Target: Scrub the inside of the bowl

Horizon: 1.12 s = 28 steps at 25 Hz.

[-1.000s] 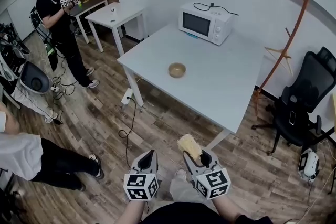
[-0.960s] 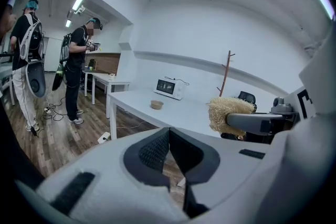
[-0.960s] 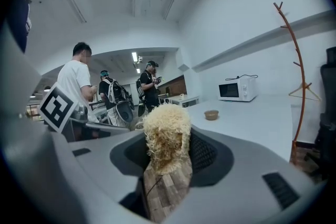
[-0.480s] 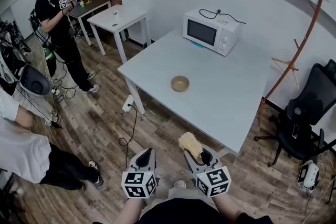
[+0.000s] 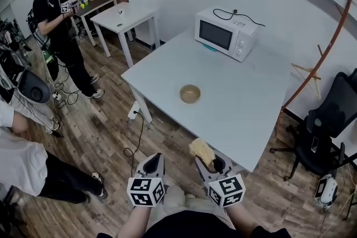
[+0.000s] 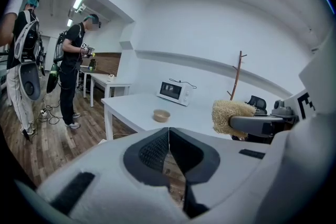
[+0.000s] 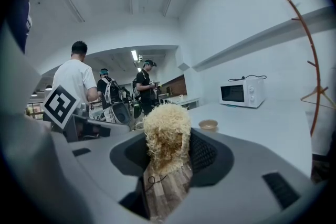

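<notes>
- Head view puts the bowl point(image 5: 189, 93) upright on the white tabletop point(image 5: 251, 103), with a microwave point(image 5: 226, 33) well beyond the bowl.
- Both tools hover above the wood floor point(image 5: 111, 125), well short of the bowl and off the tabletop's near corner.
- Right hand-held gripper point(image 5: 211, 165) is clamped on a yellow fibrous scrubber point(image 5: 201, 152), which sticks out past its jaws.
- Left hand-held gripper point(image 5: 154, 163) has its jaws pressed together with nothing between them.
- Scrubbing looks not yet begun: reaching the bowl, steadying it and working the scrubber inside all remain.
- The bowl appears empty, though it is too small here to rule out residue.
</notes>
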Tool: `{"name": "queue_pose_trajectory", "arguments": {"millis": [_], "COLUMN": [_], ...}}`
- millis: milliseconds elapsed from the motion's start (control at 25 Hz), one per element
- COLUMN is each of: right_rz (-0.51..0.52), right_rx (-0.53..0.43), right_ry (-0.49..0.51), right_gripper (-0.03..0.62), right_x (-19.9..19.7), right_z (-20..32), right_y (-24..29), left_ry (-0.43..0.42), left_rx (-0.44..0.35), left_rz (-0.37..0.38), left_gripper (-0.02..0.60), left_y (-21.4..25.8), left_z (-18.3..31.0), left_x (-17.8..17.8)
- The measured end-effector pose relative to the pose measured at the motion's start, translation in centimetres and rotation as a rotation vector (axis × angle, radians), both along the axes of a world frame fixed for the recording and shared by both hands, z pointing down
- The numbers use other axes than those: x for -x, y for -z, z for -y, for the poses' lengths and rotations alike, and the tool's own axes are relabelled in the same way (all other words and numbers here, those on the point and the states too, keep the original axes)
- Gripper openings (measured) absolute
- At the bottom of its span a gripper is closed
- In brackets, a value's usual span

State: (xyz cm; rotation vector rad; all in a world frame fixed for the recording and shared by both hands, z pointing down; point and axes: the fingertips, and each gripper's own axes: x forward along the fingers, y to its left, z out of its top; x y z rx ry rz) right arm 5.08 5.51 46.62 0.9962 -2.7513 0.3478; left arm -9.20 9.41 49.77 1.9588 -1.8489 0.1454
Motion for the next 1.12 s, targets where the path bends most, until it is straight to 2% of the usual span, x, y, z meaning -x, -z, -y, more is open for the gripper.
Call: {"name": "queue_pose_trajectory", "arguments": {"millis": [280, 600, 1120], "right_rz": [-0.015, -0.046, -0.089], "right_rx": [0.025, 0.027, 0.042], "right_ry": [-0.031, -0.071, -0.129], "right_gripper": [0.184, 0.184, 0.184], "right_x": [0.7, 1.9, 5.9], "right_z": [3.8, 11.1, 21.6], "right_y": [-1.5, -2.4, -3.5], "left_ry": [-0.048, -0.107, -0.201], "left_rx": [0.018, 0.035, 0.087], "left_rz": [-0.021, -0.040, -0.042], "left_gripper": [0.020, 0.020, 0.020], "left_y": [-1.2, -2.5, -4.5], "left_z": [5.1, 13.4, 25.2], "left_x": [0.3, 1.5, 4.5]}}
